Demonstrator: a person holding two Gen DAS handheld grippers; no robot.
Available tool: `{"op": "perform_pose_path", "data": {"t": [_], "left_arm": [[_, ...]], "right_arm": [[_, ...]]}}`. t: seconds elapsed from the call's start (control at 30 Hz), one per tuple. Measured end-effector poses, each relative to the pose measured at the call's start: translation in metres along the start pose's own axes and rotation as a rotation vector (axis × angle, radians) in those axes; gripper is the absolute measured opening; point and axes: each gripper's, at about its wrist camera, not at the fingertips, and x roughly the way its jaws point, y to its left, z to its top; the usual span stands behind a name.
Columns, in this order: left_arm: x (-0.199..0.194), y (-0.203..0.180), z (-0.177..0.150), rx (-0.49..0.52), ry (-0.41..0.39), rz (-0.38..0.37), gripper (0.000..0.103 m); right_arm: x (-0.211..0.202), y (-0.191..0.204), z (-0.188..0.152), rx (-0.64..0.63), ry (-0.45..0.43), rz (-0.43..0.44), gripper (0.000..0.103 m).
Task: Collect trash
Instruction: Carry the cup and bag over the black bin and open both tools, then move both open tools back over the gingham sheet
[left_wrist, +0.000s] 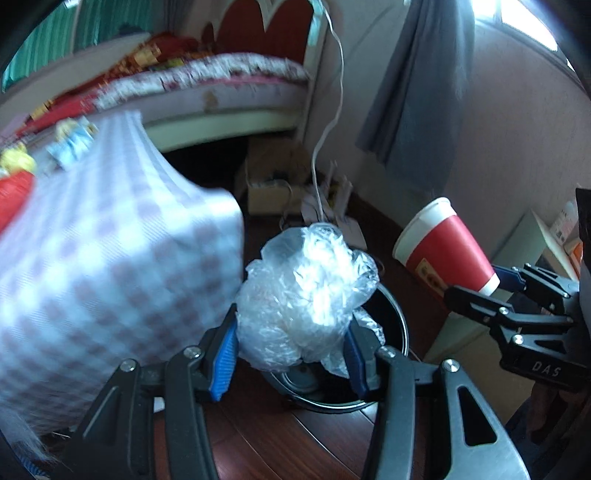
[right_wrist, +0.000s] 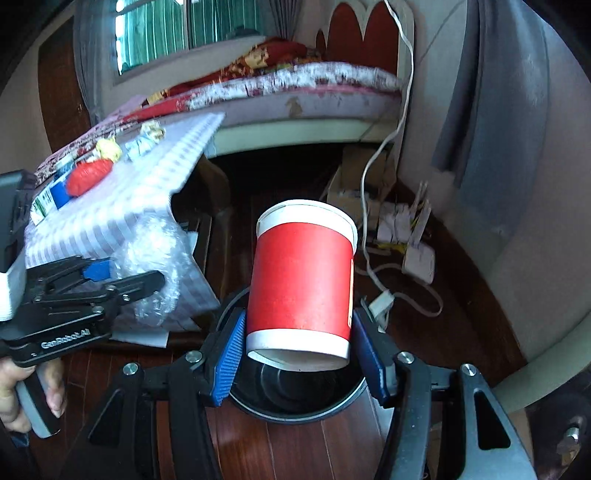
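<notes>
My left gripper (left_wrist: 291, 347) is shut on a crumpled clear plastic bag (left_wrist: 306, 295) and holds it just above the black round bin (left_wrist: 395, 325) on the floor. My right gripper (right_wrist: 299, 350) is shut on a red and white paper cup (right_wrist: 303, 280), held tilted above the same black bin (right_wrist: 332, 406). The cup (left_wrist: 447, 247) and right gripper (left_wrist: 480, 284) show at the right of the left wrist view. The left gripper (right_wrist: 122, 275) with the bag (right_wrist: 155, 254) shows at the left of the right wrist view.
A table with a checked cloth (right_wrist: 147, 192) stands left of the bin and carries a red wad (right_wrist: 88, 177), a yellow wrapper (right_wrist: 109, 149) and other scraps. A bed (right_wrist: 314, 88), a white cable (right_wrist: 369, 177), a power strip (right_wrist: 419, 260) and cardboard boxes (left_wrist: 269, 184) lie behind.
</notes>
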Motion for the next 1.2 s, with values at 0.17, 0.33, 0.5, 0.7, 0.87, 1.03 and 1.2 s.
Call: {"op": "perform_pose_path", "data": {"t": [0.17,0.33,0.5,0.7,0.87,1.03,1.2], "left_arm": [[0.031,-0.006,-0.011,-0.001,0.079,-0.039,0.051],[0.047,-0.006,-0.012,-0.029,0.119,-0.06,0.095],[0.028,0.008,-0.021,-0.073,0.106,0.011,0.097],[-0.036,0.022,-0.023,-0.121,0.006,0.13,0.102],[-0.071,0.043,-0.018,-0.14,-0.047,0.203,0.102],[-0.091,0.057,-0.014,-0.165,-0.097,0.252,0.102],[-0.101,0.069,-0.015,-0.184,-0.121,0.282,0.102]], "right_arm": [[0.024,-0.013,-0.007,0.03,0.062,0.054,0.059],[0.051,-0.026,-0.008,0.093,0.123,0.061,0.079],[0.041,-0.043,-0.011,0.169,0.112,-0.008,0.084],[0.017,-0.015,-0.001,0.135,0.072,-0.056,0.102],[0.0,0.015,0.009,0.093,0.032,-0.067,0.102],[-0.015,0.048,0.018,0.032,0.01,-0.05,0.102],[-0.018,0.075,0.025,-0.01,0.004,-0.029,0.102]]}}
